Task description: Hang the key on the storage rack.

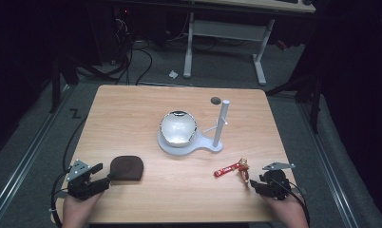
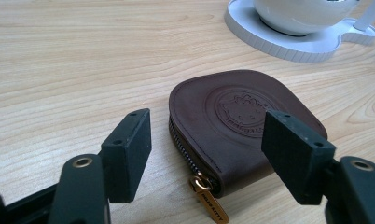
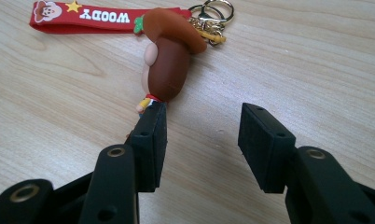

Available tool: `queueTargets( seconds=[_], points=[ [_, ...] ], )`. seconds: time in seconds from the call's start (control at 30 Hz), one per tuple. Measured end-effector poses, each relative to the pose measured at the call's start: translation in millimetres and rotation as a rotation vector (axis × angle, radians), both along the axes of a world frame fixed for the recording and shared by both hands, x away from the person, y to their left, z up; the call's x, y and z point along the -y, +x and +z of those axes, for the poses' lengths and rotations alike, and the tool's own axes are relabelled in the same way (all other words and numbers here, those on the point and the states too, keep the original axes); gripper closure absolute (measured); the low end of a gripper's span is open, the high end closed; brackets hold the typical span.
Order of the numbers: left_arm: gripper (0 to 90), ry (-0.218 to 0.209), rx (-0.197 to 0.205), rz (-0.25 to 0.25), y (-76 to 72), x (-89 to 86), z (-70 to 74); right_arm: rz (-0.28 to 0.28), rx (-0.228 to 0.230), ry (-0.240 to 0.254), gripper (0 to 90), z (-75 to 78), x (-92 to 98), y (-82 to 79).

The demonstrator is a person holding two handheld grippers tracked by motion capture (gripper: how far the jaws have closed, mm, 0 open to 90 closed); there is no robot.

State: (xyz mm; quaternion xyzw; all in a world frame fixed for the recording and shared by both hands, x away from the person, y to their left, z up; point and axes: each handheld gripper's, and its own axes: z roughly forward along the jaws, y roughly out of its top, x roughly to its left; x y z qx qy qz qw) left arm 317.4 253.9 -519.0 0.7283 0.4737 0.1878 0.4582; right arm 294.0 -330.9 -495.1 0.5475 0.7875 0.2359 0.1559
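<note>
Left gripper (image 2: 206, 154) low at near-left table (image 1: 132, 102) edge, jaws parted wide, brown leather zip coin pouch (image 2: 237, 126) lying flat just ahead between them, ungrasped, gold zip pull (image 2: 209, 203) toward camera. Right gripper (image 3: 202, 140) at near-right, jaws spread, nothing held; Woody keychain figure (image 3: 169, 60) touching left jaw tip, red strap (image 3: 83, 17) and gold rings (image 3: 211, 18) beyond. White-based shiny dome with post (image 1: 179, 128) mid-table.
</note>
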Motion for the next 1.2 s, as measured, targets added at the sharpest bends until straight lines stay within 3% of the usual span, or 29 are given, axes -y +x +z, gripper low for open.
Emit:
queueTargets(
  seconds=[0.4, 0.43, 0.53, 0.73, 1.2],
  points=[
    [34.3, -0.023, 0.018, -0.012, -2.2, 1.4, 3.6, 0.064, -0.084, -0.068, 50.9, 3.9, -13.0, 7.3],
    [34.3, -0.023, 0.017, -0.013, -2.1, 1.5, 3.3, 0.078, -0.113, -0.08, 50.5, 3.5, -16.1, 8.8],
    [34.2, -0.025, 0.013, -0.014, -2.0, 1.4, 2.9, 0.087, -0.128, -0.092, 50.3, 3.8, -18.5, 9.5],
    [34.6, -0.03, 0.009, -0.015, -1.6, 0.6, 2.6, 0.128, -0.211, -0.123, 48.9, 7.4, -24.5, 12.1],
    [34.9, -0.025, -0.004, -0.033, -0.5, 1.4, 1.4, 0.173, -0.322, -0.176, 48.1, 17.0, -32.0, 20.4]
  ],
)
